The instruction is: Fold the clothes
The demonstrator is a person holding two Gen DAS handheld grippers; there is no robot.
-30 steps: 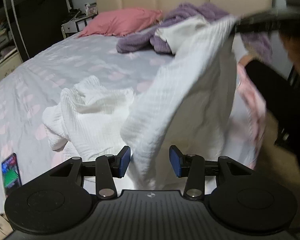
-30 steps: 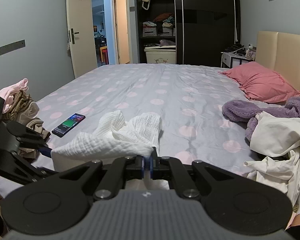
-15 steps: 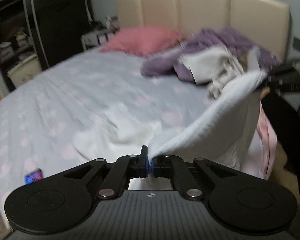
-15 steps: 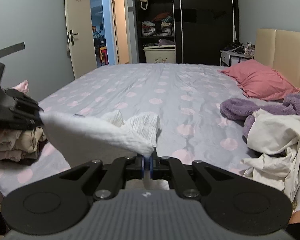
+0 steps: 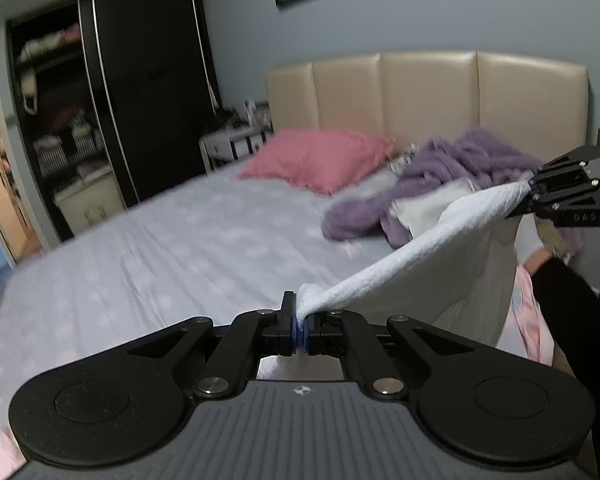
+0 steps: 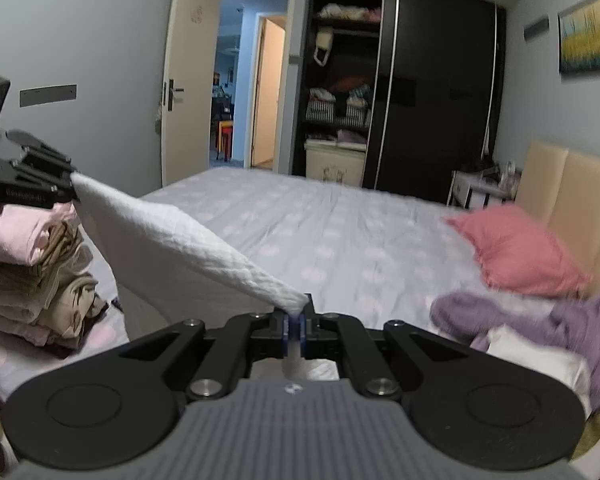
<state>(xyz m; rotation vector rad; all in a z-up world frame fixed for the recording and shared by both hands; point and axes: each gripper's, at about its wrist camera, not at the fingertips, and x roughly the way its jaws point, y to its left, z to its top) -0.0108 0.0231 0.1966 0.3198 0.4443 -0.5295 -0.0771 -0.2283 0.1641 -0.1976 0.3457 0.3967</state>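
Left gripper fingers pinch one corner of the white cloth; right gripper fingers, seemingly, another.

You see: two grippers, left gripper and right gripper; one white cloth; one pink pillow; one bed; one stack of folded clothes; one purple garment; one wall painting.

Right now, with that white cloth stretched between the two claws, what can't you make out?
- White cloth: lower edge hidden behind the left claw in the left view, behind the right claw in the right view.
- Folded pile: cut by the right view's left edge.
- Wardrobe shelves: contents too small.
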